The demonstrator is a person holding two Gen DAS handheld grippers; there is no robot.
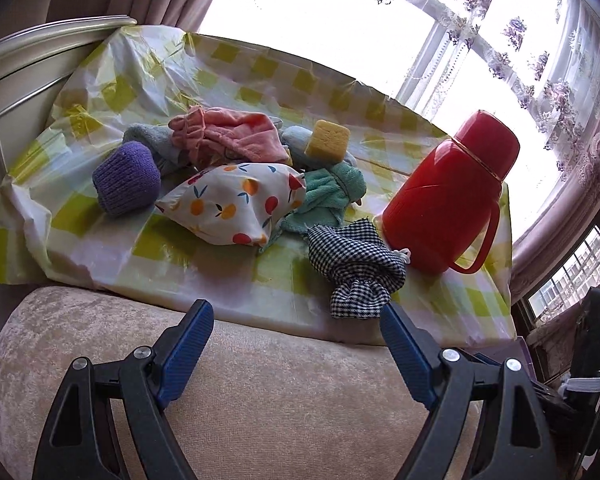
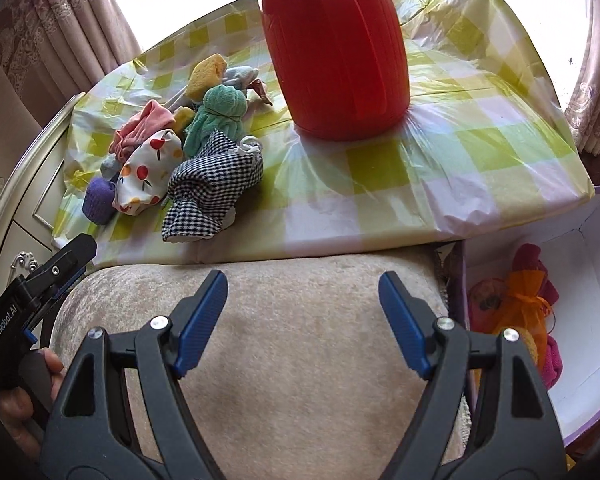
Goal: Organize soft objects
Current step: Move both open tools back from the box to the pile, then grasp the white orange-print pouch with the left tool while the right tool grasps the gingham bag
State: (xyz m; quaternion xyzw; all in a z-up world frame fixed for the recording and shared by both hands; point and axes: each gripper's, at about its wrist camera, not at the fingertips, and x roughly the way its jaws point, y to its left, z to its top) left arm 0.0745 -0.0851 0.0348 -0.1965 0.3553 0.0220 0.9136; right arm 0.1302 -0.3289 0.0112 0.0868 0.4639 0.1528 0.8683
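Observation:
A heap of soft things lies on the checked tablecloth [image 1: 112, 236]: a purple knit piece [image 1: 126, 178], a fruit-print pouch [image 1: 236, 204], a pink cloth [image 1: 228, 136], a yellow sponge [image 1: 327, 140], a green towel [image 1: 332, 194] and a black-and-white checked pouch [image 1: 356, 264]. The same checked pouch [image 2: 212, 188] and fruit-print pouch [image 2: 148, 172] show in the right wrist view. My left gripper [image 1: 296, 316] hangs open and empty over a beige cushion [image 1: 276, 392], short of the table edge. My right gripper [image 2: 302, 286] is open and empty over that cushion too.
A tall red thermos [image 1: 452, 196] stands on the table right of the heap. A white-lined box [image 2: 588, 280] beside the table, lower right, holds an orange mesh bag [image 2: 520, 304] and pink cloth. A hand [image 2: 32, 392] holds the left gripper at the far left. Curtains and a bright window lie behind.

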